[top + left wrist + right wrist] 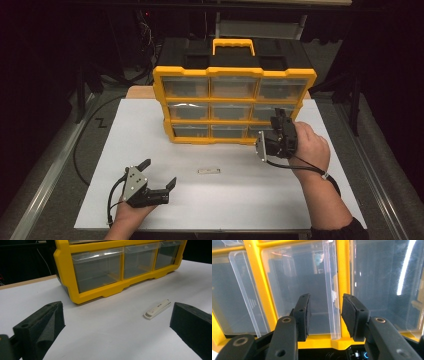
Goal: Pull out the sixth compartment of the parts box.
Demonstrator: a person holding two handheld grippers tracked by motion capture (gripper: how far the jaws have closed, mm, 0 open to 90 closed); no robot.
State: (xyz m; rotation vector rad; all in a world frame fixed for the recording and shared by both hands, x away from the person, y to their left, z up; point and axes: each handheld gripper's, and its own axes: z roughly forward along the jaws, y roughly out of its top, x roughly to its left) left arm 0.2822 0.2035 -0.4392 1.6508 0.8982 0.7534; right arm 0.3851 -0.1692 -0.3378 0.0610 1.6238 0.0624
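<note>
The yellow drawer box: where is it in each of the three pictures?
High view: yellow drawer box stands at the table's far middle.
Left gripper view: it runs across the top, behind the small white stick.
Right gripper view: its clear drawers are close up behind the jaws.
Shared landmark: the yellow frame.
</note>
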